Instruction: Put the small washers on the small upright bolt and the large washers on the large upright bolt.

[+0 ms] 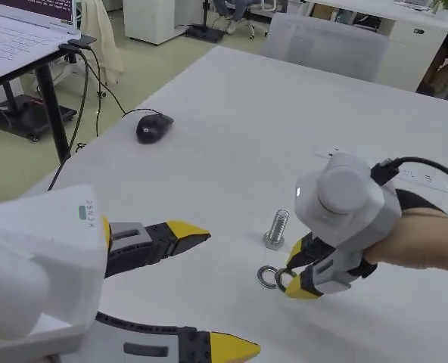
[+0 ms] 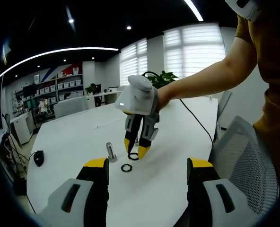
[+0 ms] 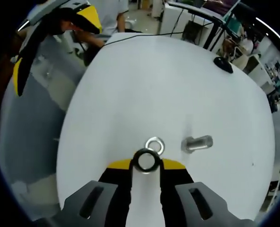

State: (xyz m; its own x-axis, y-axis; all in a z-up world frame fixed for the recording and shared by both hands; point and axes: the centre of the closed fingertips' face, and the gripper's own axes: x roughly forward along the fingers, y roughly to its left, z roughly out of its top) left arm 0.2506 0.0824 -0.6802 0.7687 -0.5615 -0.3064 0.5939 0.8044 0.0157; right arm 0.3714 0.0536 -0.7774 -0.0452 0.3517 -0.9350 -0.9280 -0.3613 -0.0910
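1. On the white table (image 1: 231, 136), near its front edge, a single silver bolt (image 1: 277, 229) stands upright on its head.
2. Just beside the bolt, on the near side, a loose washer (image 3: 155, 138) lies flat on the table.
3. Right gripper (image 1: 290, 277), held in a hand (image 1: 424, 240), points down at the table close to the bolt. Its yellow-tipped jaws are narrow and pinch a dark held washer (image 3: 145, 151) by its edges, just behind the loose washer. I cannot tell whether the held washer touches the table.
4. Left gripper (image 1: 230, 292) hangs well apart at the lower left, jaws spread wide and holding nothing.
5. Farther back on the table sits a black computer mouse (image 1: 154, 127).
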